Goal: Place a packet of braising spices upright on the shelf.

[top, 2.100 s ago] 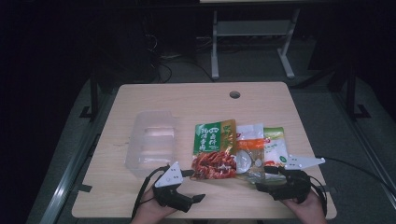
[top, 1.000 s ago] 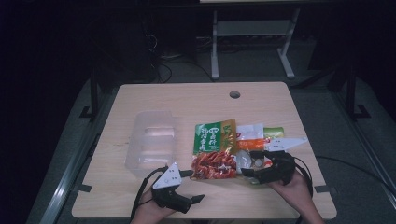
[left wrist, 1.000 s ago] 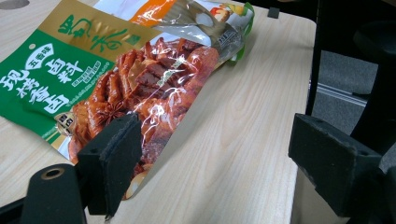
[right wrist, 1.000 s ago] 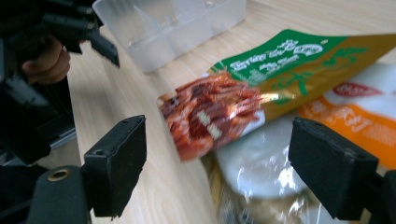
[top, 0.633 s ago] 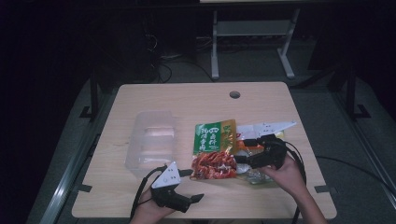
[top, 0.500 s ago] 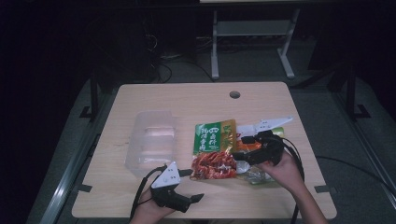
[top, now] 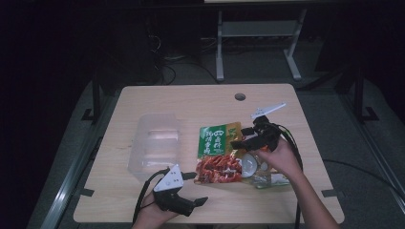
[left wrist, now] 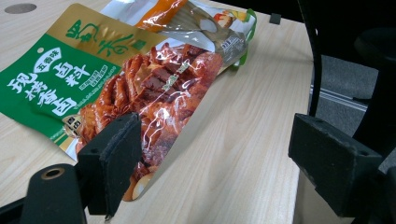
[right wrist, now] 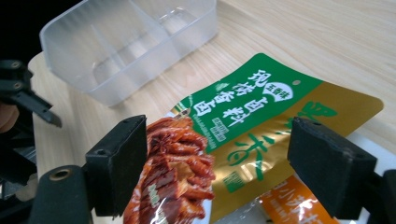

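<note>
A green and gold snack packet point(top: 217, 140) with red food showing through its clear lower half lies in the middle of the table point(top: 191, 100). My right gripper point(top: 242, 138) hovers open just above the packet's right side; in the right gripper view the packet point(right wrist: 247, 107) lies between and beyond my right gripper's point(right wrist: 224, 163) spread pads. My left gripper point(top: 196, 188) rests open near the front edge, just left of the packet's red end. From the left gripper view, the packet point(left wrist: 116, 88) lies ahead of the left pad, with my left gripper point(left wrist: 224, 163) holding nothing.
A clear plastic container point(top: 155, 143) stands left of the packet, also seen as the container point(right wrist: 130, 42) at the far left. More snack packets point(top: 267, 176) lie under the right hand; the orange and clear packets point(left wrist: 205, 23) overlap behind the first. A cable hole point(top: 240, 97) sits at the back.
My right gripper has travelled from the table's front right corner forward and to the left, until it is over the packets. The left gripper has stayed put.
</note>
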`<action>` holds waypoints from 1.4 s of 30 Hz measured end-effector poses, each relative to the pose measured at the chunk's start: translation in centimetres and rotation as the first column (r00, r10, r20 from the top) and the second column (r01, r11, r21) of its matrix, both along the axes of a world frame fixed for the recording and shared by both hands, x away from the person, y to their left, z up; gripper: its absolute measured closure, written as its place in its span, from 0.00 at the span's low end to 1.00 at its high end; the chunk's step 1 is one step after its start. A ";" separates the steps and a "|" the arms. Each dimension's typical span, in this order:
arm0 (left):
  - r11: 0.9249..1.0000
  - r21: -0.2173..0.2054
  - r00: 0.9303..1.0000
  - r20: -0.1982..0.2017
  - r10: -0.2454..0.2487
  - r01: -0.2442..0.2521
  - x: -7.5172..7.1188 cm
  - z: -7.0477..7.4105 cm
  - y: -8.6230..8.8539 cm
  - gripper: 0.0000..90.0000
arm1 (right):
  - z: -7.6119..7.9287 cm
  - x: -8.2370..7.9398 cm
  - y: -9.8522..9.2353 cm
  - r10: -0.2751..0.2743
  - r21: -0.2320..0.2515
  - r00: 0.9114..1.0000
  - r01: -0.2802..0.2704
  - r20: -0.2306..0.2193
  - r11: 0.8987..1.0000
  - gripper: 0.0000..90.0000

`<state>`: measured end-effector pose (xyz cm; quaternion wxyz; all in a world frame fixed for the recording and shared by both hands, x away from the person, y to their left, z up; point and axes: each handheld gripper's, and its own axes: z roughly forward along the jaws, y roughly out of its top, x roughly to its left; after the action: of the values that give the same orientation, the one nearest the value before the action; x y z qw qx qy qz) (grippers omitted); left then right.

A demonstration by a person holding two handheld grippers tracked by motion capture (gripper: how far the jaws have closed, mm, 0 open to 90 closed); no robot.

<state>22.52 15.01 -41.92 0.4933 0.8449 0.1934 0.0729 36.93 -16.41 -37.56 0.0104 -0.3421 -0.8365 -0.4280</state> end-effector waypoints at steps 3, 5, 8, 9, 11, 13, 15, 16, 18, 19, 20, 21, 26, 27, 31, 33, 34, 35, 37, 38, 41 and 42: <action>1.000 0.003 1.000 0.002 -0.003 0.003 0.0 0.0 0.0 0.19 | -0.1 0.8 0.1 -0.009 -0.008 1.000 0.008 -0.013 1.000 0.23; 1.000 0.002 1.000 0.001 -0.004 0.004 0.0 0.0 -0.1 0.19 | -0.4 1.5 0.2 -0.011 -0.031 1.000 0.010 -0.025 0.999 0.23; 1.000 -0.010 1.000 -0.004 0.000 0.000 -0.1 0.0 -0.1 0.19 | -0.9 2.2 0.3 -0.029 -0.050 0.999 0.027 -0.046 0.998 0.24; 1.000 -0.010 1.000 -0.004 0.001 -0.001 -0.1 0.0 -0.1 0.19 | -1.1 2.4 0.3 -0.036 -0.053 0.998 0.033 -0.051 0.998 0.24; 1.000 -0.011 1.000 -0.004 0.001 -0.001 -0.1 0.0 -0.1 0.19 | -1.6 2.7 0.3 -0.048 -0.059 0.997 0.044 -0.067 0.997 0.24; 1.000 -0.010 1.000 -0.003 0.000 0.000 -0.1 0.0 -0.1 0.19 | -1.8 2.9 0.2 -0.051 -0.065 0.996 0.046 -0.071 0.997 0.24; 1.000 -0.010 1.000 -0.003 0.000 0.000 -0.1 0.0 -0.1 0.19 | -2.1 3.2 0.1 -0.060 -0.075 0.995 0.054 -0.081 0.996 0.25; 1.000 -0.011 1.000 -0.003 0.000 0.000 -0.1 0.0 -0.1 0.19 | -2.4 3.5 0.0 -0.070 -0.087 0.993 0.062 -0.093 0.994 0.25; 1.000 -0.012 1.000 -0.004 0.001 -0.001 -0.1 0.0 -0.1 0.19 | -2.4 3.5 0.0 -0.078 -0.088 0.992 0.070 -0.098 0.994 0.25; 1.000 -0.013 1.000 -0.003 0.001 -0.001 -0.1 0.0 -0.1 0.19 | -2.7 3.8 -0.1 -0.083 -0.088 0.991 0.074 -0.101 0.993 0.25; 1.000 -0.012 1.000 -0.002 0.000 0.000 -0.1 0.0 -0.1 0.19 | -2.8 3.9 -0.1 -0.088 -0.091 0.991 0.079 -0.104 0.993 0.25; 1.000 -0.012 1.000 -0.002 0.000 0.000 -0.1 0.0 -0.1 0.19 | -2.8 3.9 -0.1 -0.088 -0.091 0.991 0.079 -0.104 0.993 0.25; 1.000 -0.012 1.000 -0.003 -0.001 0.001 -0.1 0.0 -0.2 0.19 | -3.4 4.4 -0.2 -0.105 -0.106 0.986 0.092 -0.127 0.990 0.26; 1.000 -0.012 1.000 -0.003 -0.001 0.001 -0.2 0.0 -0.2 0.19 | -3.4 4.4 -0.2 -0.105 -0.106 0.986 0.092 -0.127 0.990 0.26; 1.000 -0.011 1.000 -0.004 0.000 0.000 -0.2 0.0 -0.2 0.19 | -3.7 4.7 -0.2 -0.114 -0.119 0.984 0.098 -0.135 0.988 0.31; 1.000 -0.011 1.000 -0.004 0.000 0.000 -0.2 0.0 -0.2 0.19 | -3.8 4.7 -0.2 -0.121 -0.119 0.982 0.104 -0.147 0.987 0.32; 1.000 -0.012 1.000 -0.003 0.000 0.000 -0.2 0.0 -0.2 0.19 | -3.9 4.8 -0.2 -0.124 -0.122 0.981 0.106 -0.149 0.987 0.32; 1.000 -0.012 1.000 -0.003 0.000 0.000 -0.2 0.1 -0.2 0.19 | -4.0 4.9 -0.3 -0.128 -0.124 0.980 0.110 -0.151 0.986 0.33; 1.000 -0.012 1.000 -0.003 0.000 0.000 -0.2 0.1 -0.2 0.19 | -4.0 4.9 -0.3 -0.131 -0.125 0.979 0.112 -0.155 0.986 0.33; 1.000 -0.012 1.000 -0.004 0.000 0.000 -0.2 0.1 -0.2 0.19 | -4.1 5.0 -0.3 -0.134 -0.125 0.978 0.115 -0.158 0.986 0.33; 1.000 -0.013 1.000 -0.002 -0.001 0.001 -0.2 0.0 -0.2 0.19 | -4.2 5.1 -0.2 -0.129 -0.135 0.979 0.107 -0.160 0.985 0.37; 1.000 -0.013 1.000 -0.002 -0.001 0.001 -0.2 0.0 -0.2 0.19 | -4.2 5.1 -0.1 -0.129 -0.140 0.979 0.107 -0.159 0.984 0.37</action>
<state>22.32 14.79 -41.91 0.4986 0.8419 0.1940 0.0705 42.01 -16.53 -41.81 0.0331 -0.4258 -0.8370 -0.3420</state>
